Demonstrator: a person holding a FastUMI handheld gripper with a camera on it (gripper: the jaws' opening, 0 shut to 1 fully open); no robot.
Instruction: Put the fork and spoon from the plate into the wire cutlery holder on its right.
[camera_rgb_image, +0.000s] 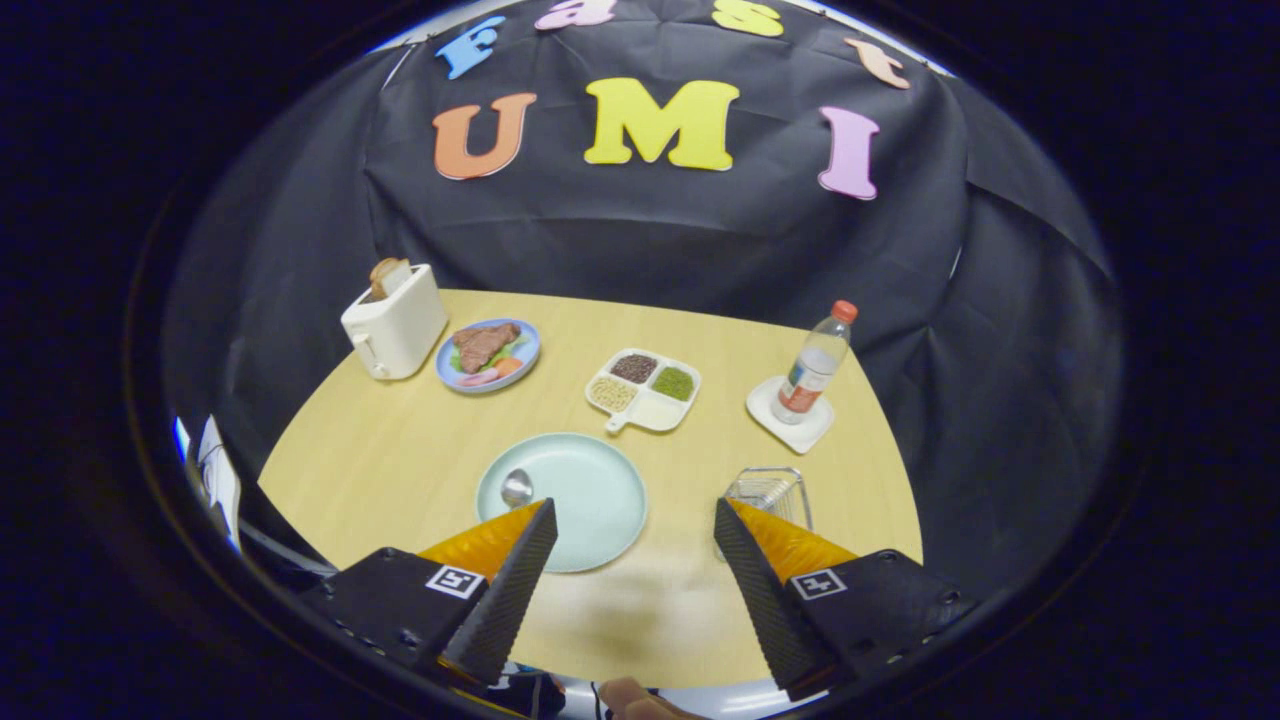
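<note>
The gripper (633, 520) hung above the near edge of the table (400, 450), low in the frame, its two fingers (520, 580) spread wide apart and holding nothing. Bare tabletop showed in the gap between them.

The plate (590, 490), pale green and round, sat just ahead of the fingers, a little left of centre, and the left fingertip overlapped its near rim in the view. On the plate's left side lay the spoon (516, 488), bowl up and shining; its handle ran down behind the left finger and could not be followed. The fork could not be made out from here.

Over to the right, the holder (768, 492), a wire basket, stood just beyond the right fingertip, partly hidden by it, well clear of the plate. Whether anything was inside it could not be told.

Further back, mid-frame, a white tray (655, 410) in four sections held dark, green and pale grains. To its right a bottle (815, 365) with a red cap stood upright on a white coaster (770, 410). To the upper left a blue dish (525, 350) carried meat and some greens, and just beside it was a white toaster (395, 325) with a slice of bread (388, 275) sticking out of the top.

At the very bottom, a bit of a hand (630, 695) peeked in below the fingers.
</note>
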